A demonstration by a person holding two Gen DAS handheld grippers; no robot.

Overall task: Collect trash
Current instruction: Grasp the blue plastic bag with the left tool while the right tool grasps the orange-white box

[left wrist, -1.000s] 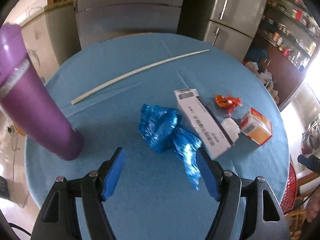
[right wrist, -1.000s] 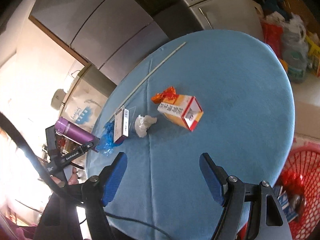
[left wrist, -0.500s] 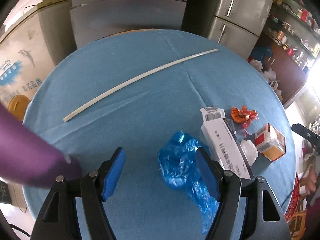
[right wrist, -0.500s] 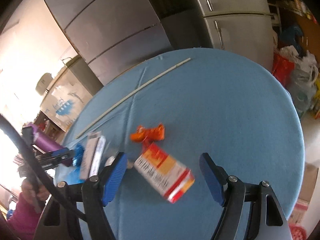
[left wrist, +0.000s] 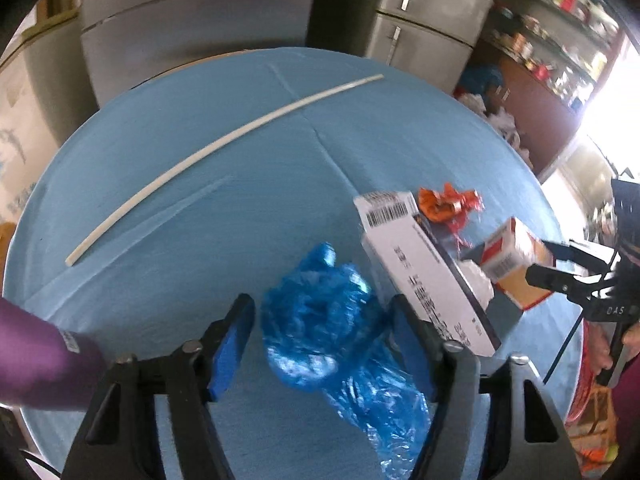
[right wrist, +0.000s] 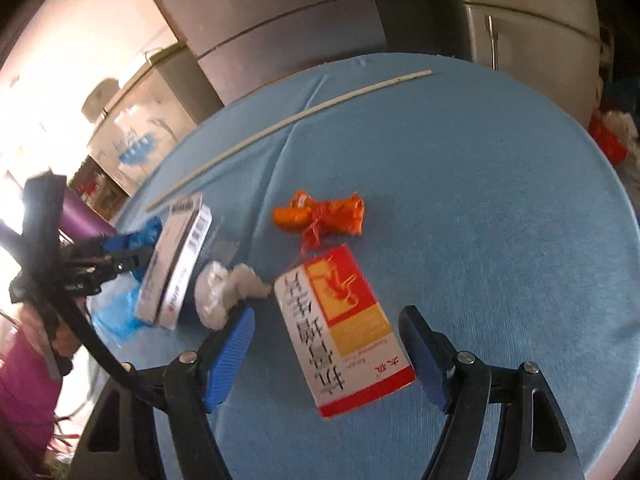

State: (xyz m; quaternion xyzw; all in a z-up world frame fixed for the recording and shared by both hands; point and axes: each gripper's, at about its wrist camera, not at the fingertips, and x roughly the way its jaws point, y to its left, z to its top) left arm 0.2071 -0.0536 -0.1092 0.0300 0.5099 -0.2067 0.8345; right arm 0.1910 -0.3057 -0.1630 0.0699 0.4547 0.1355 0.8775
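Observation:
A crumpled blue plastic bag (left wrist: 332, 332) lies on the round blue table (left wrist: 200, 184); my left gripper (left wrist: 322, 332) is open with its pads on either side of it. A long white box (left wrist: 424, 276) lies just right of the bag. My right gripper (right wrist: 328, 352) is open around a red, yellow and white carton (right wrist: 344, 328), also seen in the left wrist view (left wrist: 512, 260). A white crumpled tissue (right wrist: 228, 284) and an orange wrapper (right wrist: 324, 216) lie near it.
A long white stick (left wrist: 224, 144) lies across the far side of the table. A purple bottle (left wrist: 40, 360) stands at the left edge. Grey refrigerators (left wrist: 200, 20) stand behind the table. A red basket (left wrist: 588, 400) sits on the floor at the right.
My left gripper moved forward so the blue bag is now between its pads. My right gripper dropped closer to the table and now frames the red and yellow carton.

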